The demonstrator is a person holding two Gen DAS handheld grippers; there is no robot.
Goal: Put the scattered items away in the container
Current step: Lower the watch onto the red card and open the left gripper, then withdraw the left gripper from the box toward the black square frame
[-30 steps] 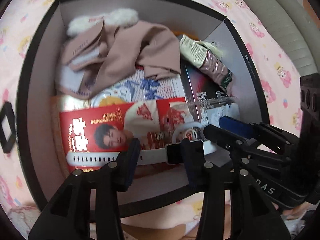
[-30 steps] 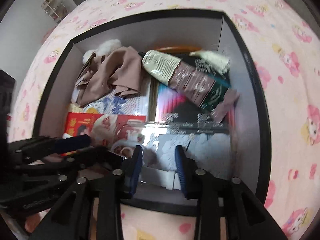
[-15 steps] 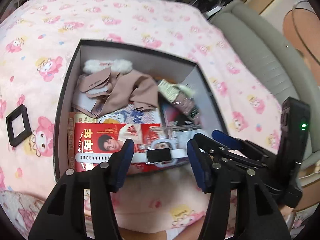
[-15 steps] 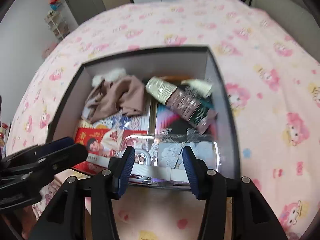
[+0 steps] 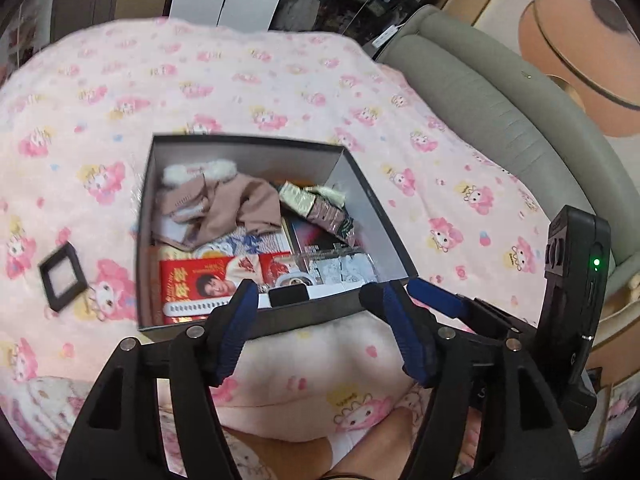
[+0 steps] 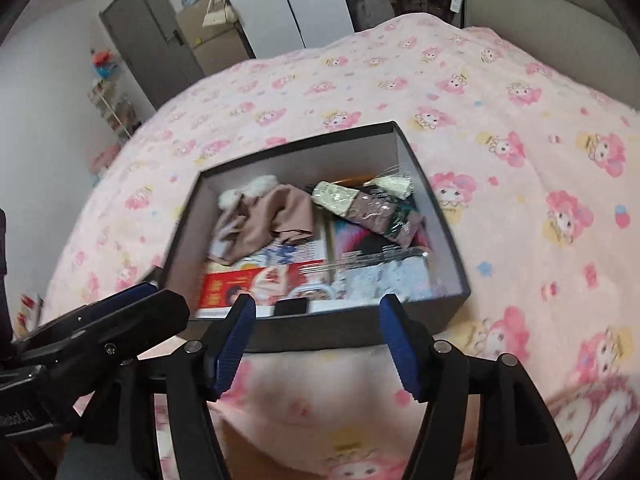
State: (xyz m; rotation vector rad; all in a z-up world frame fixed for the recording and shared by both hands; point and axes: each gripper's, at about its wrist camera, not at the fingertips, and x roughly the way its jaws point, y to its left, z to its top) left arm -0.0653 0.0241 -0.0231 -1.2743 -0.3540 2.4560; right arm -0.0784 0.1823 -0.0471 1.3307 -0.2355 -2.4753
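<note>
Now both claws released, jaws just widened, nothing between: left gripper [image 5: 308, 320], right gripper [image 6: 316, 332]. White-strap smartwatch [image 5: 256, 300] inside dark cardboard box [image 5: 356, 172]. Risk: small black square frame [image 5: 62, 282] on pink blanket [image 5: 280, 80] gets overlooked.

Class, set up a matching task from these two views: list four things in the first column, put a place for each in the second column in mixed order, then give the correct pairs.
Things:
1. white smartwatch
2. black square frame
3. pink coat with fur collar
4. snack packet

Places:
A. on the pink blanket, outside the box
B. far left corner of the box
C. by the box's near wall
D. far right part of the box

Pairs: 1-C, 2-A, 3-B, 4-D
</note>
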